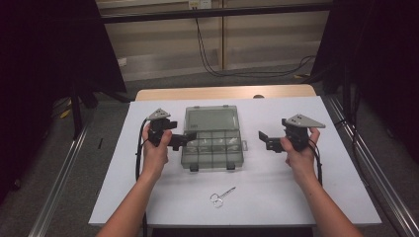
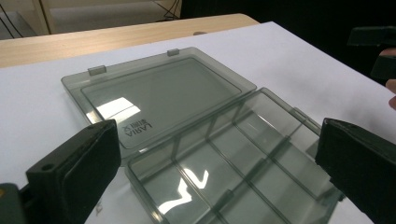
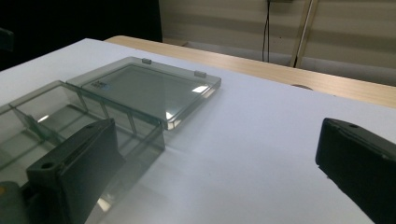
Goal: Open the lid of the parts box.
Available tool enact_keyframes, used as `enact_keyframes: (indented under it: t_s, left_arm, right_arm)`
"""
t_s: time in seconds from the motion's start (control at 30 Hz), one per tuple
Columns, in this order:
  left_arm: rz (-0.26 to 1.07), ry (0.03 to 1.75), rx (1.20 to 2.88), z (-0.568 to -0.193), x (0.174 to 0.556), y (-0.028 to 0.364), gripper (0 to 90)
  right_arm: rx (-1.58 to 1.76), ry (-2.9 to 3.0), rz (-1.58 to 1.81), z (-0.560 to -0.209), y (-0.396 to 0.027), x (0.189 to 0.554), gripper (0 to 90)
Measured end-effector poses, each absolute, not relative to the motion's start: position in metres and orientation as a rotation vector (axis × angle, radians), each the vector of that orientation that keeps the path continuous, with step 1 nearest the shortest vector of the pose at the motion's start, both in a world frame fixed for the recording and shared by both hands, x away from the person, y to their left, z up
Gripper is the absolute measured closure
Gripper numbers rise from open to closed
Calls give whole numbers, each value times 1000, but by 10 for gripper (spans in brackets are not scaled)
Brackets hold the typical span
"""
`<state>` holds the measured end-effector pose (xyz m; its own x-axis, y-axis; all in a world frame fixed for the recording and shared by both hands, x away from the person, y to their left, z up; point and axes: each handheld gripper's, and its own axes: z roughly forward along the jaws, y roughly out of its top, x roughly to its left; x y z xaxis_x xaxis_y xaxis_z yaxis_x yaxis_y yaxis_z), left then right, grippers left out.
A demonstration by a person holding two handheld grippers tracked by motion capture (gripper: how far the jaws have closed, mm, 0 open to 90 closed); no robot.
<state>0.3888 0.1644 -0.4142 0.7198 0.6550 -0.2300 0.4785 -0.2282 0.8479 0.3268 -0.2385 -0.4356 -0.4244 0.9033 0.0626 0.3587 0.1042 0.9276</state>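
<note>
A clear smoky plastic compartment box [image 1: 211, 138] lies open in the middle of the white table, its lid [image 1: 211, 119] flat on the far side. My left gripper [image 1: 184, 139] hovers at the box's left edge, jaws open and empty. Looking along it, the tray's dividers [image 2: 219, 154] and the lid [image 2: 154, 93] lie between and beyond the jaws. My right gripper [image 1: 264, 140] is held a short way right of the box, open and empty. From the right gripper view the box [image 3: 70, 112] sits at the left with bare table between the jaws. The compartments look empty.
Small metal scissors [image 1: 221, 196] lie near the table's front edge, below the box. The white table top [image 1: 276, 177] ends in a wooden strip [image 1: 225, 92] at the back. Dark curtains and rails flank both sides.
</note>
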Motion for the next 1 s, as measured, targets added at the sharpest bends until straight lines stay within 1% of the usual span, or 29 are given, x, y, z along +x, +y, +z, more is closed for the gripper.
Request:
enact_keyframes:
  t_s: [0.27, 0.3, 0.47, 0.57, 1.0]
  left_arm:
    - [196, 816, 1921, -408, 370, 157, 2]
    - [195, 809, 1925, -408, 369, 156, 2]
    - [164, 785, 1912, -405, 357, 150, 12]
    - [157, 742, 1945, -403, 349, 143, 12]
    - [132, 675, 2018, -404, 334, 123, 13]
  right_arm:
    - [1218, 1832, 1300, -442, -266, 294, 0]
    - [1218, 1832, 1300, -442, -266, 294, 0]
    - [1218, 1816, 1283, -445, -285, 272, 0]
    - [1223, 1801, 1272, -447, -297, 259, 0]
    - [1254, 1756, 1272, -455, -331, 219, 0]
